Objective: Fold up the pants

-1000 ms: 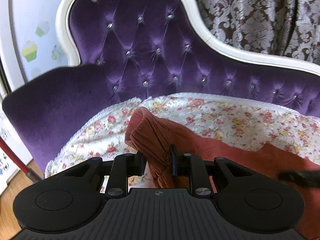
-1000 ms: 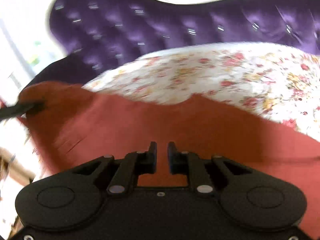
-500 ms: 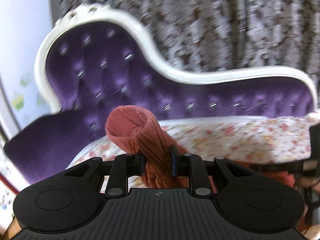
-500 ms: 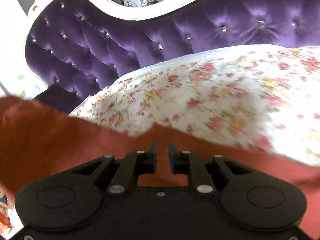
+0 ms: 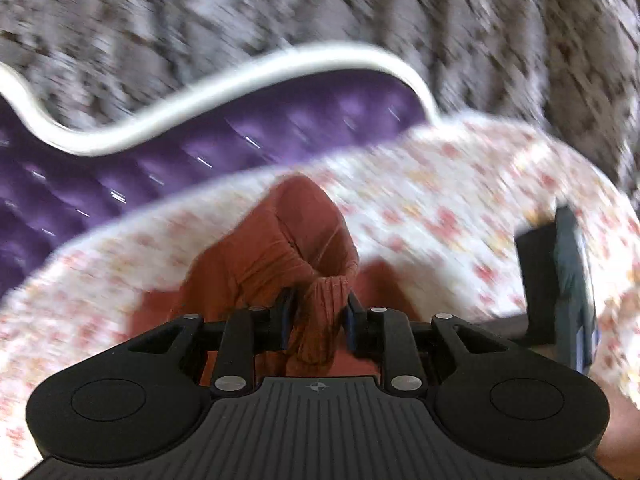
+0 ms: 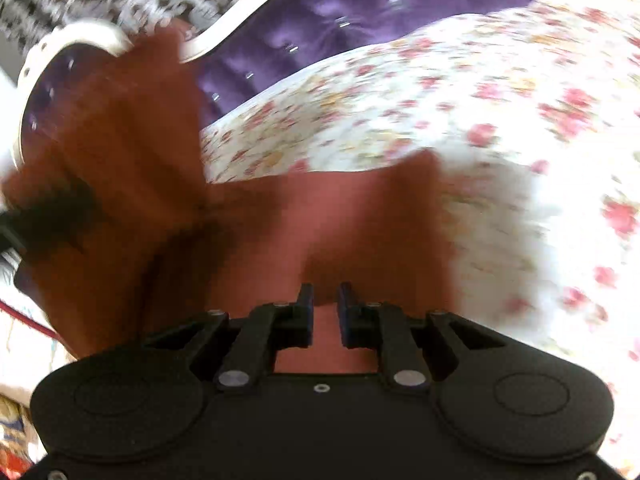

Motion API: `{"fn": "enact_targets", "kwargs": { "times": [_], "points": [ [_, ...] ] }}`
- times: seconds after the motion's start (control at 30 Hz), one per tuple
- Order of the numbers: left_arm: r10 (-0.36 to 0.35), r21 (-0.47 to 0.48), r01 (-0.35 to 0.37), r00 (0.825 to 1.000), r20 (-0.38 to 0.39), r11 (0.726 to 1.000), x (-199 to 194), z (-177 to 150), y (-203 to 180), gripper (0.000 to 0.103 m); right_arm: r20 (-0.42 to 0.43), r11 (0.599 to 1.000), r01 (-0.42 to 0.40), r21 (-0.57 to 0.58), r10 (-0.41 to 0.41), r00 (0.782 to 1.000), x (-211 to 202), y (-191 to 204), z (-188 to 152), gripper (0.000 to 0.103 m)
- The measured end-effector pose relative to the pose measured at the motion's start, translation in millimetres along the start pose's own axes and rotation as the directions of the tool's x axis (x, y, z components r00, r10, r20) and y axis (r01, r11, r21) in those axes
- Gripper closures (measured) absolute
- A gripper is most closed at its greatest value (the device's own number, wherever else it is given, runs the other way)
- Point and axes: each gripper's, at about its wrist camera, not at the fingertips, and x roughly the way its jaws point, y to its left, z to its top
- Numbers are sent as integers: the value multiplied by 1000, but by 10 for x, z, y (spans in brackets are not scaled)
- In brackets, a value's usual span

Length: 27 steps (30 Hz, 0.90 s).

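While both views are smeared with motion blur, I can make out the rust-coloured pants (image 5: pixel 280 248) lifted partly off a floral sheet (image 5: pixel 440 200) that covers a purple sofa (image 5: pixel 240 136) with a white frame. My left tool (image 5: pixel 316 312) is clamped on a bunched, gathered wad of the fabric, which bulges up and away between its two arms. In the right wrist view, my right tool (image 6: pixel 323 304) is pinching a flatter edge of the pants (image 6: pixel 340 220), its arms close together with cloth between them. From there the cloth stretches away to the left, where a raised hump of fabric hangs from a dark blurred shape that I take to be the left tool. In the left view, the right tool (image 5: pixel 556 276) shows as a dark upright block at the far right, above the sheet.

I judge this to be mid-fold, one end being carried over toward the other. To do it well, I should keep both grips firm, hold the cloth between the tools lightly taut so it does not sag or twist, and move both at a matching height. I should lower the carried end so its edges line up with the layer beneath, then let go only once the fabric lies flat on the sheet. The wadded left grip may leave creases, so smoothing could be needed afterwards.
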Motion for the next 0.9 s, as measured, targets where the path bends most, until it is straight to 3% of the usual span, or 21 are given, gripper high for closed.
{"fn": "enact_targets", "kwargs": {
  "times": [0.07, 0.23, 0.33, 0.43, 0.5, 0.53, 0.63, 0.73, 0.77, 0.9],
  "points": [
    [-3, -17, 2, 1000, -26, 1000, 130, -48, -90, 81, 7, 1000, 12, 15, -12, 1000, -63, -118, 0, 89],
    [-54, -80, 51, 997, -46, 996, 137, -61, -27, 74, 13, 999, -33, 32, 33, 999, -106, -235, 37, 89],
    [-125, -121, 122, 992, -21, 985, -27, -43, 62, 72, 8, 999, -41, 32, 41, 999, -88, -272, 23, 89],
    [-231, -137, 234, 972, 40, 962, -231, 5, 131, 70, 11, 997, -57, 54, 56, 998, -106, -321, -3, 90],
    [-243, -133, 254, 966, 92, 958, -371, 19, 182, 64, 13, 997, -57, 57, 56, 998, -128, -339, -17, 90],
    [-220, -140, 234, 969, 113, 962, -423, 19, 236, 56, 15, 997, -54, 53, 53, 998, -147, -337, -24, 90],
    [-98, -196, 118, 989, 109, 974, -408, -13, 467, 50, 13, 998, -49, 32, 49, 999, -203, -324, -28, 86],
    [37, -270, -37, 999, -8, 962, -184, -156, 766, 50, 16, 998, -52, 34, 52, 999, -268, -324, -24, 79],
    [69, -287, -81, 996, -50, 954, -86, -222, 854, 50, 21, 998, -50, 32, 49, 999, -293, -319, -21, 77],
    [94, -326, -171, 967, -238, 930, 352, -628, 1115, 51, 80, 1000, -3, 12, 2, 997, -440, -260, -7, 44]
  ]
}}
